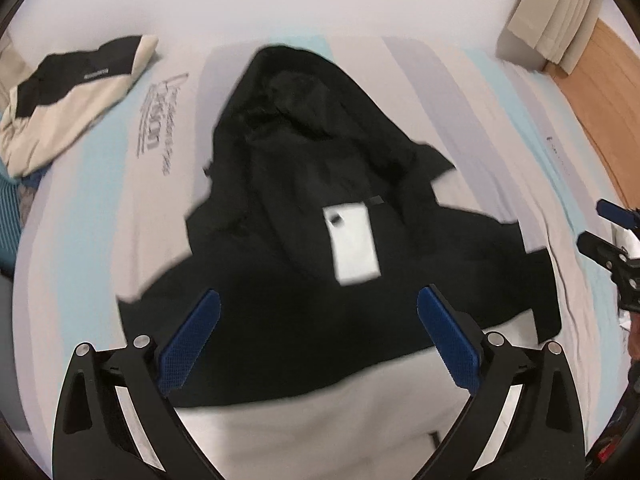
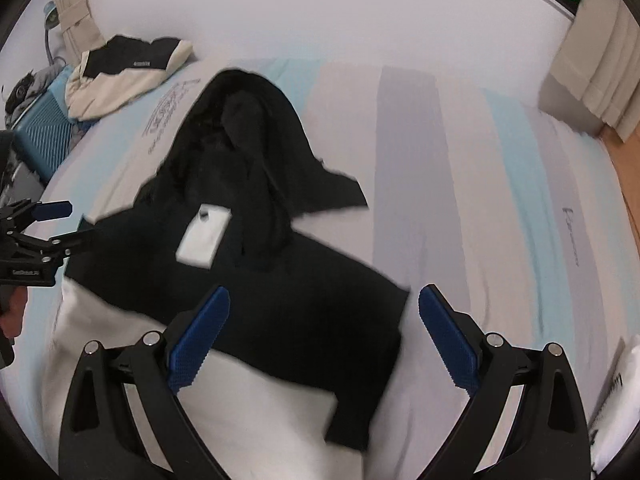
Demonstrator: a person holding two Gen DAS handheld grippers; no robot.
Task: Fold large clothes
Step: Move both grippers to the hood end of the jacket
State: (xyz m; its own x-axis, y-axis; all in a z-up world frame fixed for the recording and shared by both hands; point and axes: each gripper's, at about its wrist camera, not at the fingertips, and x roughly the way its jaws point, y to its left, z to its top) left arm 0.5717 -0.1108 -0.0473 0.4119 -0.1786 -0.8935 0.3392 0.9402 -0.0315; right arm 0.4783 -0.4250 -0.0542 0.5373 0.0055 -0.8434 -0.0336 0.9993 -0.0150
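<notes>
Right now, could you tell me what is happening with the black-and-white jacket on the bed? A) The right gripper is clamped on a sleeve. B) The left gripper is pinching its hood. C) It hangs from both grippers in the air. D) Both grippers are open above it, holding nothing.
D: the left gripper and right gripper both stand wide open with nothing between their pads, and the jacket lies spread on the bed.

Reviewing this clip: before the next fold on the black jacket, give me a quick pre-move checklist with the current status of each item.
1. Left gripper open, nothing between the pads: ok.
2. Right gripper open, empty: ok.
3. Jacket fully on the bed: ok.
4. Jacket lying flat: not ok, hood and edges rumpled.
5. White label visible, so lining faces up: ok.
6. Folded garment apart from the jacket: ok.
</notes>
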